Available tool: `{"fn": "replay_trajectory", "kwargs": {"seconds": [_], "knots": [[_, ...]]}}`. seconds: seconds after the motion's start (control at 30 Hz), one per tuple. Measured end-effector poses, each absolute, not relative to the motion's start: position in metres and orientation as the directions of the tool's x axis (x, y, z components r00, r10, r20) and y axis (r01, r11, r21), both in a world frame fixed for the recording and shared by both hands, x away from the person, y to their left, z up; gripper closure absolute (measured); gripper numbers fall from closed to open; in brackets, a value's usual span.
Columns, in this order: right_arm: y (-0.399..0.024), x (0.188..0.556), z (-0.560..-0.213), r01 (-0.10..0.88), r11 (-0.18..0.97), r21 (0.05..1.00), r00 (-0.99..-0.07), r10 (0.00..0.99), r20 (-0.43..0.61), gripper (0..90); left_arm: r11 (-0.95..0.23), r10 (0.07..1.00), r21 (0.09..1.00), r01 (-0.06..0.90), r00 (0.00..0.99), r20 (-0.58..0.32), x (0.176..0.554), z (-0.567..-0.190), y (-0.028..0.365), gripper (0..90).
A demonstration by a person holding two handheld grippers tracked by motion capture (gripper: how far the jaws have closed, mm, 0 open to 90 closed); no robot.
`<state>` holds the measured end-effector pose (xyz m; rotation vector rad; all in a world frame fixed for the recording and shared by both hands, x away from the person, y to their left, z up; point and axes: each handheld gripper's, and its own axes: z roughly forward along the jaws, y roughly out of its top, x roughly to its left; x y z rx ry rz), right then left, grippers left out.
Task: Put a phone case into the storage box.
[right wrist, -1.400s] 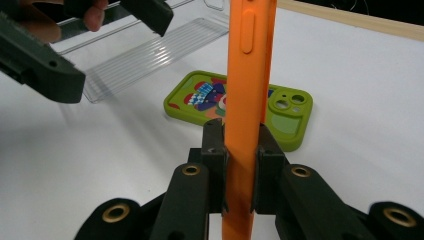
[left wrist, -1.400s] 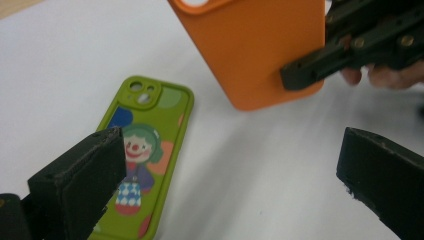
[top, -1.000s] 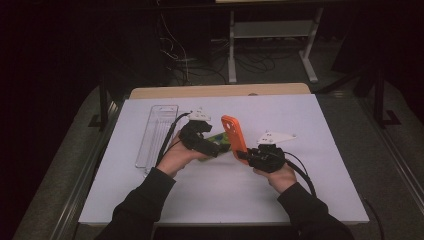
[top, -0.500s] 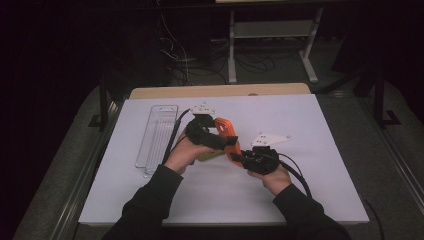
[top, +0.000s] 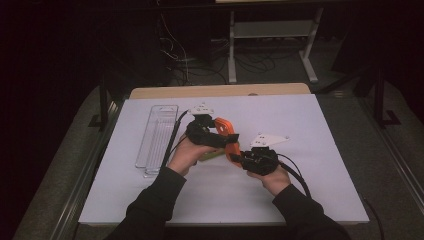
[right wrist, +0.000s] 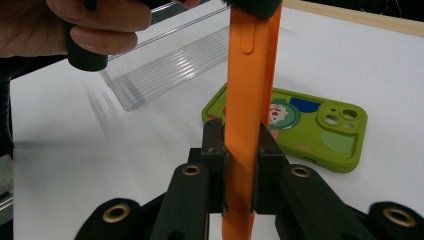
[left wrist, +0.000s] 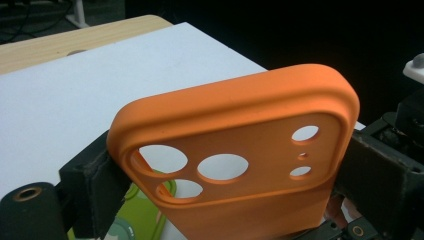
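White bench [top: 325, 150], dark room around it. Clear tray [top: 157, 135] lies lengthwise by the left edge, towards the far left corner, nothing in it that I can make out. What have you got at the middle? (M.)

Two cases. Orange phone case [left wrist: 250, 150] is held up off the bench over the middle, between both hands. Green phone case [right wrist: 310, 125] lies flat on the bench just under it, camera holes up. (R.)

Tongs? (M.)

Right tongs [right wrist: 241, 150] clenched on the orange case's lower end, pads flat on front and back. Left tongs [left wrist: 230, 170] span the camera end across its width; the jaws have just been closing, case between them, pads now against both long edges. So both sets are grasping the same case. (R.)

Risks, as you judge them? (M.)

Soft rubbery shell, I'd guess. If the left tongs squeeze further, the case could bow and spring out. If the hands pull or twist against each other, the narrow right-hand grip looks the likelier to slip, dropping the case onto the green one and knocking it. Cables trail close to the tray; a snag could drag it. (R.)
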<state>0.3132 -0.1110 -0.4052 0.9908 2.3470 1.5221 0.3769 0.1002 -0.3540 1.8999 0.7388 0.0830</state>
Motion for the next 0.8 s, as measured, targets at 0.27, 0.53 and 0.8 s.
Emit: {"fn": "replay_trajectory", "kwargs": {"seconds": [0.27, 0.53, 0.8], "knots": [[-0.109, 0.313, -0.407, 0.432, 0.287, 0.855, -0.765, 0.618, 0.179, 78.6, -0.267, 0.507, 0.851, 0.452, 0.817, -0.275, 0.377, -0.354, 0.101, 12.1], [-0.109, 0.313, -0.407, 0.415, 0.308, 0.856, -0.770, 0.621, 0.150, 66.7, -0.287, 0.507, 0.858, 0.426, 0.827, -0.241, 0.377, -0.350, 0.102, 15.1], [-0.120, 0.312, -0.407, 0.445, 0.333, 0.831, -0.751, 0.645, 0.143, 35.7, -0.291, 0.538, 0.857, 0.425, 0.813, -0.221, 0.384, -0.339, 0.114, 15.2]]}}
